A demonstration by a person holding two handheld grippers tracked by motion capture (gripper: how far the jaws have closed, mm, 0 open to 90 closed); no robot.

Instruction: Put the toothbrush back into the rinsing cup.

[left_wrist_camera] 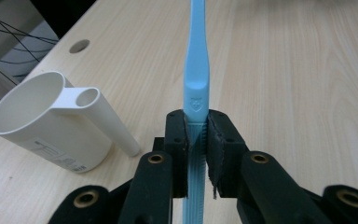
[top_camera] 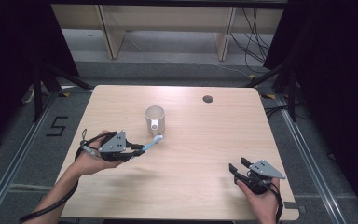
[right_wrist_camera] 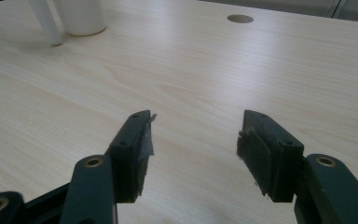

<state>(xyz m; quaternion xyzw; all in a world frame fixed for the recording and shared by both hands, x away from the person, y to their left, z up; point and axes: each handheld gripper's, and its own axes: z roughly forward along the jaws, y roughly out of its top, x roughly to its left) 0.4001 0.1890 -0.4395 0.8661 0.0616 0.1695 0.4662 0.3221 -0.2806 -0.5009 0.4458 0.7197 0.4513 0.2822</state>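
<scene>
Toothbrush (left_wrist_camera: 196, 60), light blue, is clamped betw. the left gripper (left_wrist_camera: 196, 140)'s two black jaws, pinched at the ribbed part of its handle; rest of the handle runs straight out ahead of the jaws over the table (left_wrist_camera: 298, 70). In high view the left gripper (top_camera: 137, 148) sits at the left-centre of the wooden table (top_camera: 205, 154), held in the person's left hand (top_camera: 91, 161), w/ the toothbrush (top_camera: 152, 143) sticking out to the right, its tip just below and near the white cup (top_camera: 154, 119). Cup (left_wrist_camera: 46, 123) stands upright, has a tube-like side holder; it's beside the brush, not touching as far as I can tell. Right gripper (right_wrist_camera: 193, 140) has jaws spread wide apart, nothing betw. them, bare tabletop beneath. High view puts the right gripper (top_camera: 238, 165) near the table's lower right, in the right hand (top_camera: 261, 198), well apart from cup and brush. Round cable hole (top_camera: 208, 99) sits toward the far edge.
</scene>
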